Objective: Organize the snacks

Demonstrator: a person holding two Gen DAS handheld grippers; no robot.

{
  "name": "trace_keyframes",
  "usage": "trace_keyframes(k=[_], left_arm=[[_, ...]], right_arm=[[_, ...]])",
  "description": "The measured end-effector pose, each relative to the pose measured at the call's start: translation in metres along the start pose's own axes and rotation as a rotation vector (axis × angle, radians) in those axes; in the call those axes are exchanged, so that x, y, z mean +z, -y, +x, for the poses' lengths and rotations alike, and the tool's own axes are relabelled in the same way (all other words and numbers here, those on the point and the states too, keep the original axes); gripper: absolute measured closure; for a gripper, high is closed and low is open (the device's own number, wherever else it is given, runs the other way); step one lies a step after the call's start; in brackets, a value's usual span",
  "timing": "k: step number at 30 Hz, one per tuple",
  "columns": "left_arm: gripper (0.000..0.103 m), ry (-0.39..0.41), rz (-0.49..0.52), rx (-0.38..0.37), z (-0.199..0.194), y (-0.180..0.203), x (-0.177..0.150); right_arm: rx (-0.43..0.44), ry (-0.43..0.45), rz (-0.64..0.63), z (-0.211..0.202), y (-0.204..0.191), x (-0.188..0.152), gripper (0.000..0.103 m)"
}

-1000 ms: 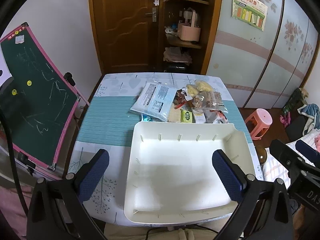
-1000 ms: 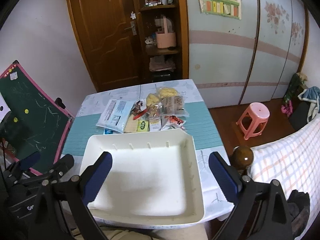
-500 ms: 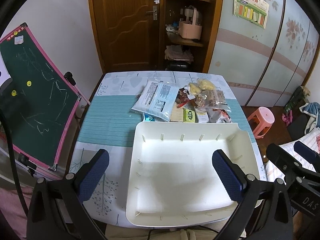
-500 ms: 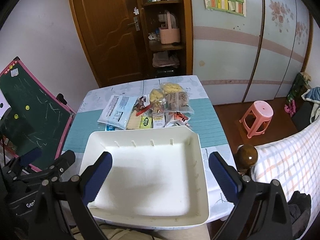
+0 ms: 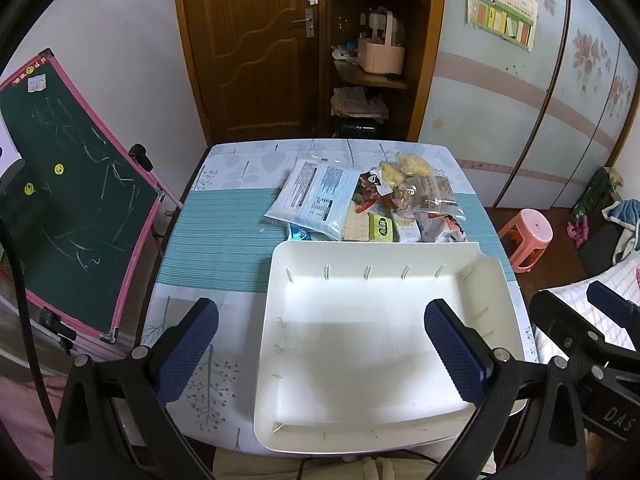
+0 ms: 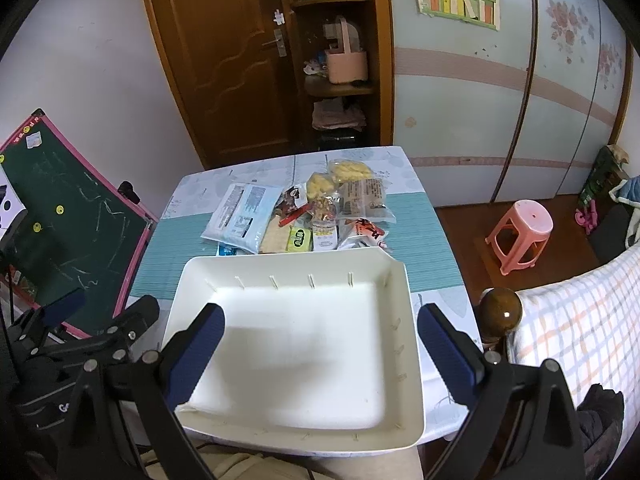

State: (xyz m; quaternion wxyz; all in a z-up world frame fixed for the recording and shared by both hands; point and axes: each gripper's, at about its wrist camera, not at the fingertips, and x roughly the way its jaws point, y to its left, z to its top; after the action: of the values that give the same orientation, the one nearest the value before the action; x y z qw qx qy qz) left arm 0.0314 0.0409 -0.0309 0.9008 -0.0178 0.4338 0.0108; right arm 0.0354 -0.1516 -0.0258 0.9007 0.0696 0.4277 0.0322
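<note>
White plastic tray (image 5: 384,340) is sitting empty at the table's (image 5: 224,236) near edge, with the snack pile (image 5: 372,208) touching its far wall. Left gripper (image 5: 320,356) and right gripper (image 6: 320,350) are both hovering spread wide, holding nothing. The crinkly packets overlap (a careless pinch risks dragging neighbours). The big pale pouch (image 5: 316,196) is lying flat, long axis running near-to-far.

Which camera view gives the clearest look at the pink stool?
The right wrist view: the stool shows whole there, seat and legs, on the wood floor right of the table. The left wrist view shows the stool smaller, near the table corner.
</note>
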Motion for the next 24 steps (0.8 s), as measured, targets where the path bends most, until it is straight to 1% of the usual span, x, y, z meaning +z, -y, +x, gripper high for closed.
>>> trace_keyframes(k=[13,19,24], left_arm=[[0.001,-0.021,0.031,0.029,0.002,0.011,0.002],[0.001,-0.042,0.031,0.005,0.007,0.012,0.004],[0.001,-0.064,0.02,-0.035,0.012,0.011,0.006]], right_arm=[[0.01,-0.018,0.018,0.005,0.002,0.0,0.005],[0.023,-0.019,0.034,0.007,0.005,-0.001,0.005],[0.037,-0.027,0.047,0.011,0.007,-0.001,0.005]])
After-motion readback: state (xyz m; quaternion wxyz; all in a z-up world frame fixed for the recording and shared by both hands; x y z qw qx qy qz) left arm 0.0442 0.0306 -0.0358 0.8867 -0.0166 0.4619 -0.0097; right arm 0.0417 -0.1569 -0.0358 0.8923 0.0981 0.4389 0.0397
